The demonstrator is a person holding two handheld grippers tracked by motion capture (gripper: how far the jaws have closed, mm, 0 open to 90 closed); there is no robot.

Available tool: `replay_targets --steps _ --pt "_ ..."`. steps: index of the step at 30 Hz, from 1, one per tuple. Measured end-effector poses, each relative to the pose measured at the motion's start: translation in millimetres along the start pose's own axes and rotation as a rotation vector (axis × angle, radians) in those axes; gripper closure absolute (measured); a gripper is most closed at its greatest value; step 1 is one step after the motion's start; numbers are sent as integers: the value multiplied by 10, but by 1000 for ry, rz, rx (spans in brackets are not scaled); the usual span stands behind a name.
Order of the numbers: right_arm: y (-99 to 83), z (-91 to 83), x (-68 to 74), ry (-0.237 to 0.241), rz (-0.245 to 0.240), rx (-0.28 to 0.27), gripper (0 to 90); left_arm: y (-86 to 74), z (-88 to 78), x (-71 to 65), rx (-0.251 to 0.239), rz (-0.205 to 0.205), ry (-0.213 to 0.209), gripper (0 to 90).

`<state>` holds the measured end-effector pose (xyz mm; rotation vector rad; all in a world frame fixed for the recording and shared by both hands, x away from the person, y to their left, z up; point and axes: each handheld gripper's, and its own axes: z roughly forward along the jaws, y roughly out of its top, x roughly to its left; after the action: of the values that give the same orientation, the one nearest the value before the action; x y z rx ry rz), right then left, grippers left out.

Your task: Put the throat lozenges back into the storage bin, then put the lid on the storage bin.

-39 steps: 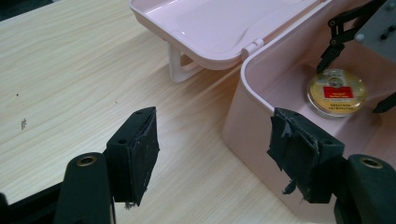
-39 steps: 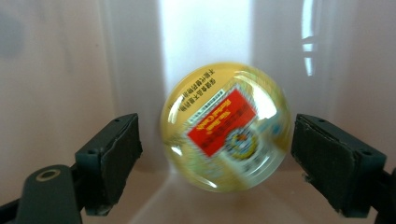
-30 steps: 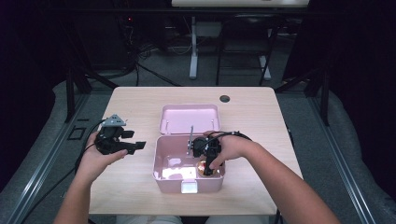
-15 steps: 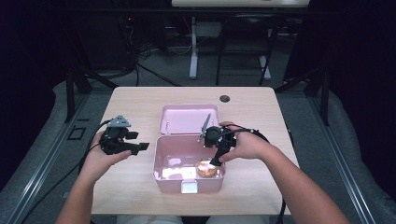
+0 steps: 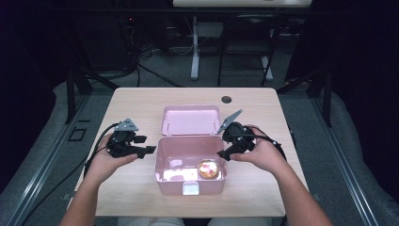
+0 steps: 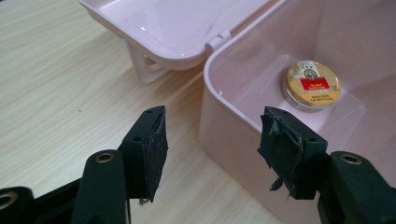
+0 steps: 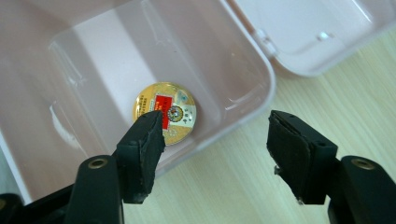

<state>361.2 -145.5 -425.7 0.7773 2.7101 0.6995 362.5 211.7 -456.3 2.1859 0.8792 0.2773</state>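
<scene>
Beside the right wall of the pink box, your right gripper hangs with its jaws spread and nothing between them; seen in its own view, one jaw hovers over the box's rim and the other over bare tabletop. Off the box's left wall, your left gripper is likewise released and empty, its jaws straddling the near corner of the box without touching it.

Inside the box, toward its right front corner, the round gold tin lies flat on the floor, its red label facing up. Being a disc, it has no long axis to speak of; its flat face points straight up at you.

By the look of it the tin is placed and let go, so the step in hand is drawing clear. Behind the box, the hinged lid lies open and flat on the tabletop. Your next move likely calls for reaching behind the box, catching the lid's far edge, and swinging it forward over the tin until the front latch meets it.
</scene>
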Motion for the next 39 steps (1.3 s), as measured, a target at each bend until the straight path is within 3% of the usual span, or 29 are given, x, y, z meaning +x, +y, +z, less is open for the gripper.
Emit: replay_targets --steps 3,6,7,10,18,21,28,34,39 --pt "-103 -52 28 -17 93 -50 376 11 23 -37 -10 2 -3 414" --pt "-157 -57 55 -40 125 -71 391 19 33 -50 -18 -6 -24 450" --pt "-213 -48 83 -65 161 -83 401 19 49 -57 -23 -22 -25 460" --pt "-280 -26 96 -69 204 -101 400 15 69 -60 -14 -33 -34 474" --pt "-315 -89 151 -70 207 -170 472 17 121 -73 0 -58 -39 486" --pt "-326 -77 172 -58 194 -190 486 17 159 -86 17 -76 -62 471" --pt "-344 6 160 -17 211 -170 511 9 211 -98 34 -86 -73 540" --pt "-364 51 165 15 232 -154 533 6 231 -86 35 -91 -79 542" --pt "-371 71 202 23 220 -138 541 14 259 -76 31 -88 -71 547"
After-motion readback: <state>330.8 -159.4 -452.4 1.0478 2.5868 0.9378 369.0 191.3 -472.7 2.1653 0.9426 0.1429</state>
